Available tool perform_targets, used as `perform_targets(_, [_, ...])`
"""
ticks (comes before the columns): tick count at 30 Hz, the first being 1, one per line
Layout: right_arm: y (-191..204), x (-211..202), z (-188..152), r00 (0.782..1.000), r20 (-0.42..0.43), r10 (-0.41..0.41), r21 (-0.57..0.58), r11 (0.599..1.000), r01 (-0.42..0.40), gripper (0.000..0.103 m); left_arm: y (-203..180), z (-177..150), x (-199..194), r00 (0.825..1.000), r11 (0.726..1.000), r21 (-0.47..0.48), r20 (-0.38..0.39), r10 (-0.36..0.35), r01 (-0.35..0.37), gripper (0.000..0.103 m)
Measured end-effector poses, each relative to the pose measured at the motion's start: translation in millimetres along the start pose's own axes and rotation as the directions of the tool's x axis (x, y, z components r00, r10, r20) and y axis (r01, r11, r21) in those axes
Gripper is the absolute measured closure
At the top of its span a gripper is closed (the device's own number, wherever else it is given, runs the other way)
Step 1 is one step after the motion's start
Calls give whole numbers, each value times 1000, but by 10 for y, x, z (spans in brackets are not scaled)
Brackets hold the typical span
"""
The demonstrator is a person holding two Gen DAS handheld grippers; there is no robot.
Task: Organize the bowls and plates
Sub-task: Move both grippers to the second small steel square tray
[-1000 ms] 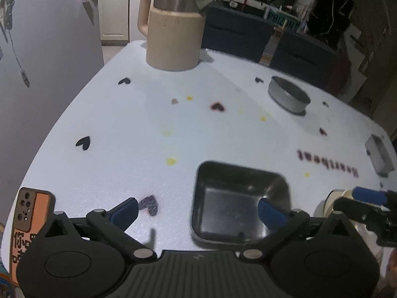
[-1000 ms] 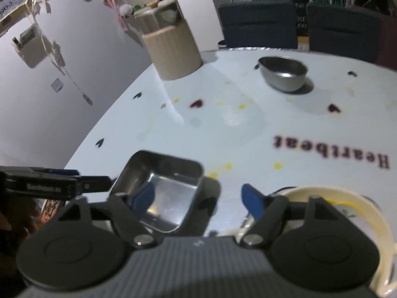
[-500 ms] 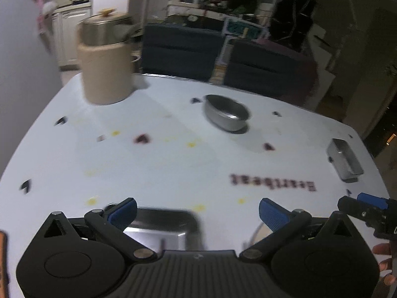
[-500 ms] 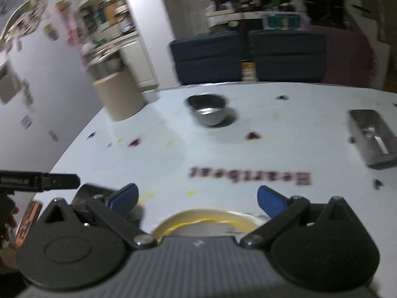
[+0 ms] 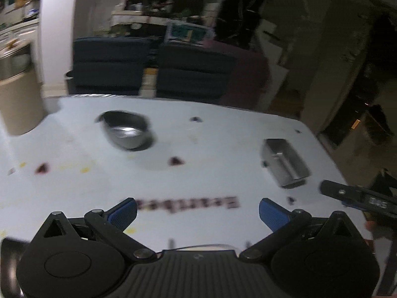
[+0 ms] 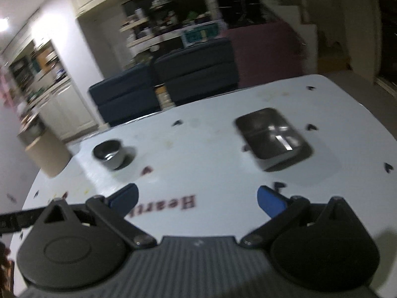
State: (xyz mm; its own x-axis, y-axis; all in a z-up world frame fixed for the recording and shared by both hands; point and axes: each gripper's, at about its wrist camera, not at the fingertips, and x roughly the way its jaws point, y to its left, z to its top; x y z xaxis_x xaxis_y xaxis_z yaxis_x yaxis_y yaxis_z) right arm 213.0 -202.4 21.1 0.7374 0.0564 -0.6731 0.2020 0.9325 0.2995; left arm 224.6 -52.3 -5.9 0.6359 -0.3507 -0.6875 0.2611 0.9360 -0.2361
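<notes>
Both the left gripper (image 5: 197, 209) and the right gripper (image 6: 196, 196) were released and empty, probably ready for the rectangular tin (image 6: 273, 137) at one o'clock.

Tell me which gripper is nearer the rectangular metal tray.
Right. The right gripper is open with the rectangular metal tray just ahead, slightly right. The left gripper, also open, sits farther back, with the tray far off to its right.
</notes>
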Motion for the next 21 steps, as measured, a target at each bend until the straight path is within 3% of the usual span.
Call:
perform_targets(3, [-218,50,84,999,2,-32,30,999,32,0,-322,98,165,1000,996,81,11,-27,26,0])
perform_targets(10, [-643,262,273,996,-18,-82,157,984,84,0,-893,451,731,995,983,159,25,-100,95,0])
perform_targets(15, [-970,499,382,997,-14,-70,338,938,71,5,-1154,714,1187,991,974,192,31,-129,121,0])
perform_targets(17, [-1059,614,385,999,-19,-49,409,911,53,15,-1207,790,1365,992,971,207,26,-125,117,0])
perform_targets(21, [-1189,889,379,998,-47,-37,508,859,56,21,-1277,913,1726,994,970,220,13,-105,100,0])
